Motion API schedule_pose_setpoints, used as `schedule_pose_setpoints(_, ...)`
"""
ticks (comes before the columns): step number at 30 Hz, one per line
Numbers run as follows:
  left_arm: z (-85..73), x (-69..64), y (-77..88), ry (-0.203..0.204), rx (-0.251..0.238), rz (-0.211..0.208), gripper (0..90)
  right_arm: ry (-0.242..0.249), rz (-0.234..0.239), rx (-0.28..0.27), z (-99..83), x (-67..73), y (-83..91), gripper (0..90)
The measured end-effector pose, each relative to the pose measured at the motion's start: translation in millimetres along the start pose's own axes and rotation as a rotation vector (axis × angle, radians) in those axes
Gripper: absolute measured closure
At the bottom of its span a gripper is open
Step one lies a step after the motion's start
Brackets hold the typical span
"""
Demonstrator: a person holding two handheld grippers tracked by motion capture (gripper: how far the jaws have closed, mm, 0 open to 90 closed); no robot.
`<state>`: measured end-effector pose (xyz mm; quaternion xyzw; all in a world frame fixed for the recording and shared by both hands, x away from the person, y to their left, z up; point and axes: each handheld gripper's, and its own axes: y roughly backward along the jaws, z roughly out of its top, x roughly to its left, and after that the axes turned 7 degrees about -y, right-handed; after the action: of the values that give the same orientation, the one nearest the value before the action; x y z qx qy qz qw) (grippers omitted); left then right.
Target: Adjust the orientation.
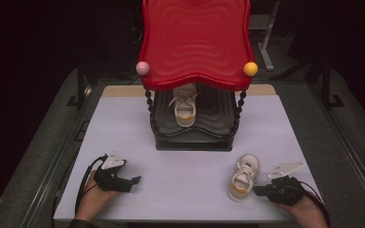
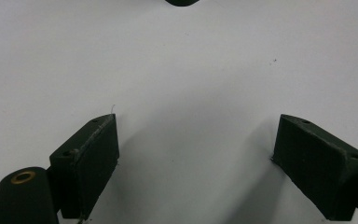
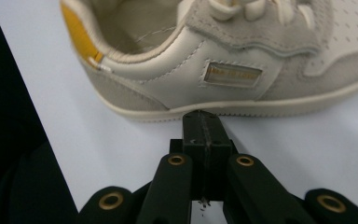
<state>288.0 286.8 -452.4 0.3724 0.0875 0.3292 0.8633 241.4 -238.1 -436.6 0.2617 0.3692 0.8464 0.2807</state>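
Lying on the near right of the table (image 1: 123,133), the shoe (image 1: 244,177) runs near to far, heel nearest. The right gripper (image 3: 204,122), jaws pressed together on nothing, sits just right of it, tips at its sole. The left gripper (image 1: 132,182), jaws spread and empty, rests well apart at the near left.

Recording lab or studio: black-draped, unlit surroundings, dark grey floor, metal stand legs (image 1: 267,57) behind a spotlit pale lavender-white tabletop (image 1: 123,128) bearing a glossy red-topped black two-tier plastic rack (image 1: 195,42).
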Motion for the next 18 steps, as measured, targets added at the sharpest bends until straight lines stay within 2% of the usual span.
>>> schedule_pose_setpoints(4, 0.0, -0.1, 0.0, 0.001, 0.0, 0.0, 13.1, 0.008, -0.001, -0.001, 1.5, 0.9, -0.3, 89.7)
schedule_pose_setpoints(7, 0.0, 0.0, 0.0, 0.0, 0.0, 0.001, 13.1, -0.011, 0.001, -0.051, 1.8, -0.3, 7.6, 87.7)
schedule_pose_setpoints(10, 0.0, 0.0, -0.2, 0.001, -0.003, 0.001, 13.1, -0.028, 0.029, -0.104, 4.3, 2.0, 17.6, 80.3)
schedule_pose_setpoints(15, 0.0, -0.1, -0.2, 0.002, -0.003, 0.001, 13.1, 0.003, 0.098, -0.167, 16.6, 14.5, 28.1, 70.2)
schedule_pose_setpoints(17, 0.0, -0.1, -0.2, 0.002, -0.003, 0.001, 13.1, 0.01, 0.112, -0.17, 19.9, 17.0, 28.2, 69.0)
schedule_pose_setpoints(18, 0.0, -0.1, -0.2, 0.001, -0.003, 0.001, 13.1, 0.021, 0.137, -0.175, 26.2, 22.7, 26.2, 66.8)
